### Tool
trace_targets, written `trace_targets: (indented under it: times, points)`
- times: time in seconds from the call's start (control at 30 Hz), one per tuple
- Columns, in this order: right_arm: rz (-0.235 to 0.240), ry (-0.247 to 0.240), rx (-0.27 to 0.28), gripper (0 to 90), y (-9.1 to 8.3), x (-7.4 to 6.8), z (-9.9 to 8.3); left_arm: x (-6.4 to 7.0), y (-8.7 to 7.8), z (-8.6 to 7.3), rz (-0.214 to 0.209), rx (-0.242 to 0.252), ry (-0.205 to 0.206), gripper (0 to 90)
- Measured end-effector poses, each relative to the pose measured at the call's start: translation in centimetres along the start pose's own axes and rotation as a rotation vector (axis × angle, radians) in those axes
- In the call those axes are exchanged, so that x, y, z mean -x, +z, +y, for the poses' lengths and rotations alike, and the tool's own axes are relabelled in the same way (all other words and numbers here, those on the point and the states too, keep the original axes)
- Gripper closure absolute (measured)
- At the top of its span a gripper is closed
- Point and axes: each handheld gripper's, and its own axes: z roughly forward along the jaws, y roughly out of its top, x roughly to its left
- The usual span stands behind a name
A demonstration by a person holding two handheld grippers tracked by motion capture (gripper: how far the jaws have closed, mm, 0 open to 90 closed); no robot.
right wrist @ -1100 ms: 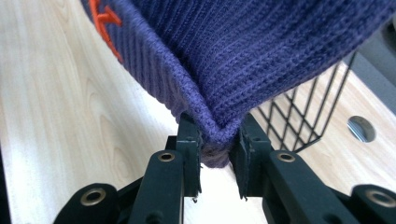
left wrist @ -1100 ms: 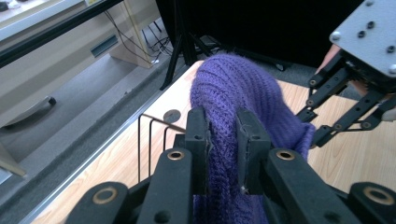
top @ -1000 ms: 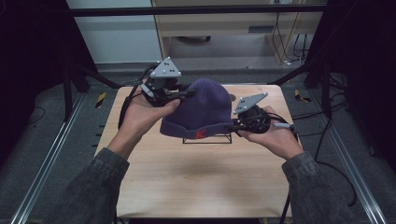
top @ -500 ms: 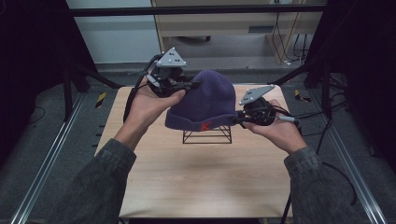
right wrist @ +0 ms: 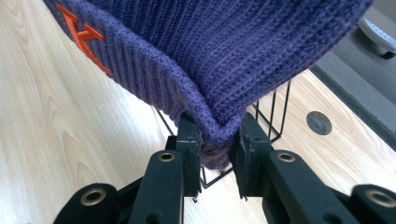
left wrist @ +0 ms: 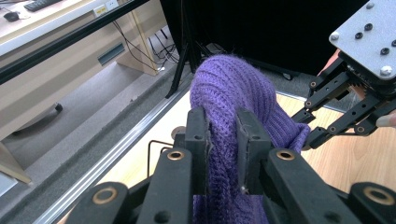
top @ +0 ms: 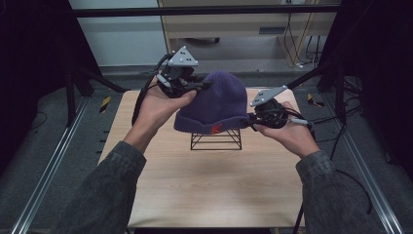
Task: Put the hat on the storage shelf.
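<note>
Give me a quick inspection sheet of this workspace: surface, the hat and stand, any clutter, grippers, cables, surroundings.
Surface: light wooden table, bare in front of the stand.
Job's things: purple knit beanie with an orange mark on its cuff, held up over a black wire stand; whether it touches the stand cannot be told.
Clutter: nothing seen.
Grippers: left gripper shut on the beanie near its crown; right gripper shut on the beanie's cuff edge.
Cables: black cables trail from both grippers, off the table's sides.
Surroundings: dark frame posts, grey floor with metal rails, a pale cabinet behind the table, loose wires on the floor at the back.
</note>
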Motion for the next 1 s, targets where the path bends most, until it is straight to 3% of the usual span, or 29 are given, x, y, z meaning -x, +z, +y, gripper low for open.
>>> trace_targets:
  times: [0.37,0.77,1.0]
  points:
    - [-0.052,0.021,0.02,74.4,-0.5,1.0,0.7,-0.6,0.5,1.3,0.018,0.028,0.025,76.6]
    - [-0.125,0.076,0.034,74.2,-0.1,2.7,1.3,-2.7,1.7,1.8,0.033,0.03,0.027,76.5]
    - [-0.131,0.088,0.02,74.1,0.3,3.2,1.3,-3.6,3.1,2.1,0.059,0.017,0.052,76.7]
